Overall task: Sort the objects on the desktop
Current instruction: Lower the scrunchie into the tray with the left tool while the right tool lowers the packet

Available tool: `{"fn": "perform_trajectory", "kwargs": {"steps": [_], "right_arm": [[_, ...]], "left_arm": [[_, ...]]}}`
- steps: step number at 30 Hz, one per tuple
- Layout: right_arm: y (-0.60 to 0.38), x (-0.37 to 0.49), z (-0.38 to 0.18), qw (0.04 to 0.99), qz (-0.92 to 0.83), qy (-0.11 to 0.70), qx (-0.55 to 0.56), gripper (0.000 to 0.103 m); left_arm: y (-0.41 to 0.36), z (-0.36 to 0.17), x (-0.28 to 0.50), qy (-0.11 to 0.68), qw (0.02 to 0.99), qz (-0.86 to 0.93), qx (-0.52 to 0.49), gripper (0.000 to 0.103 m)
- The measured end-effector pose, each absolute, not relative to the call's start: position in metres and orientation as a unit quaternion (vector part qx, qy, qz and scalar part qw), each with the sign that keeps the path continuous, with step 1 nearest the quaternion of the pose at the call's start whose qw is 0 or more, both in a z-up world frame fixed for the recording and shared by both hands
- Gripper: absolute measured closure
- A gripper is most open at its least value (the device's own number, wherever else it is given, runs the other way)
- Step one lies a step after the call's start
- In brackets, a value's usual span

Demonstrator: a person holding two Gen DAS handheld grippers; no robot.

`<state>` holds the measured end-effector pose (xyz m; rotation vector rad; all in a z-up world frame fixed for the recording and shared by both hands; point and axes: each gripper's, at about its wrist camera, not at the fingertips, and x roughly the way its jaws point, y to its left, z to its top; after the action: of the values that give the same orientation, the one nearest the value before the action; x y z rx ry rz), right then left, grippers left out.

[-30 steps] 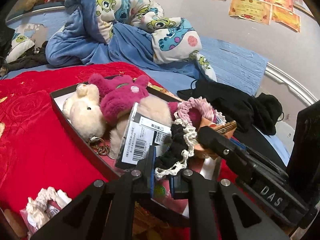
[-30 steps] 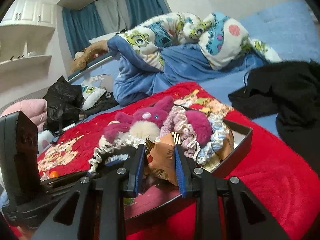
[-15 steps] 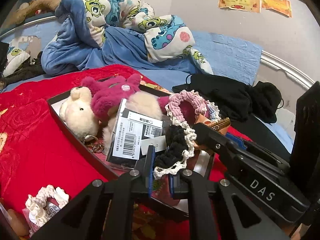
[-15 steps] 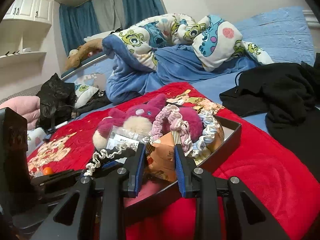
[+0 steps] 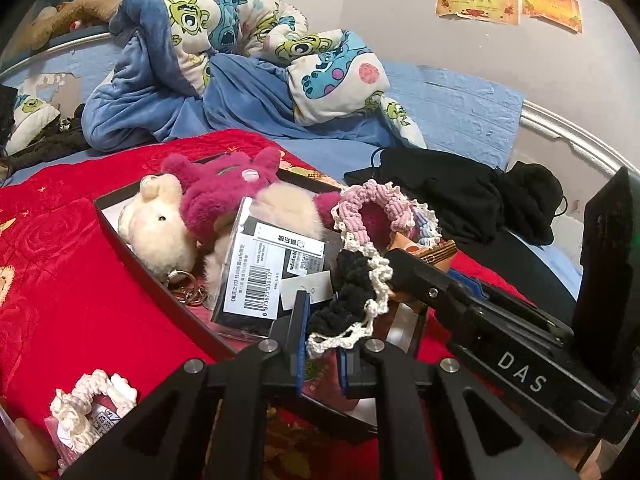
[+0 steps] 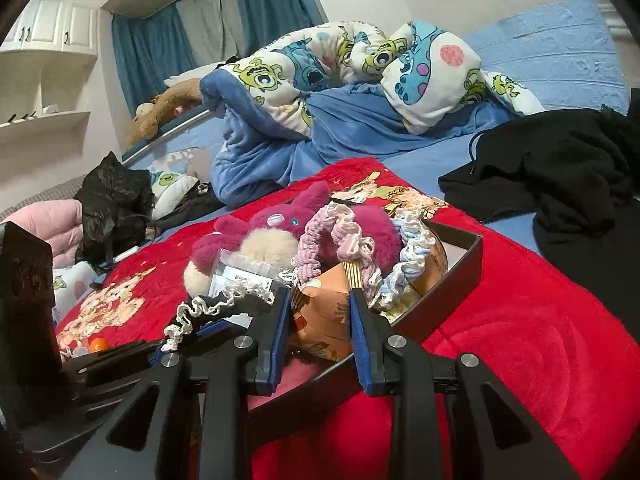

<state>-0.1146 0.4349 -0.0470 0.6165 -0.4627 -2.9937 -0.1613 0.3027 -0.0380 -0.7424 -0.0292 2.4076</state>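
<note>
A dark tray point(image 5: 120, 240) on the red blanket holds a cream plush point(image 5: 156, 232), a magenta plush point(image 5: 224, 196), a barcoded clear box point(image 5: 260, 276), a pink scrunchie point(image 5: 372, 204) and an orange snack packet point(image 6: 328, 312). My left gripper point(image 5: 322, 344) is shut on a black scrunchie with cream lace trim point(image 5: 352, 296), held over the tray's near end. My right gripper point(image 6: 320, 316) is closed on the orange snack packet at the tray's near edge point(image 6: 476, 256). The black scrunchie also shows in the right wrist view point(image 6: 224, 304).
A cream scrunchie point(image 5: 88, 400) lies on the red blanket point(image 5: 52, 280) at lower left. Black clothes point(image 5: 460, 196) lie right of the tray. A patterned blue quilt point(image 5: 224, 60) is heaped behind. A black bag point(image 6: 112, 204) sits far left.
Both grippers have drawn back slightly from the tray with their objects, so the tray shows a little farther away. The grips are unchanged.
</note>
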Motion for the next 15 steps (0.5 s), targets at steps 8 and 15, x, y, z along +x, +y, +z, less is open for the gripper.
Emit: {"fn": "perform_trajectory", "kwargs": {"steps": [8,15], "right_arm": [[0.4356,-0.1134,-0.0465,0.035,-0.967,-0.160,0.196,0.075],[0.4407,-0.1115,-0.0465,0.056,-0.965,-0.180,0.184,0.075]], "left_arm": [[0.3043,-0.0374,-0.1612,-0.006,0.305,0.911,-0.279,0.093],[0.3042,-0.0377,-0.1619,-0.005,0.304,0.911,-0.280,0.093]]}}
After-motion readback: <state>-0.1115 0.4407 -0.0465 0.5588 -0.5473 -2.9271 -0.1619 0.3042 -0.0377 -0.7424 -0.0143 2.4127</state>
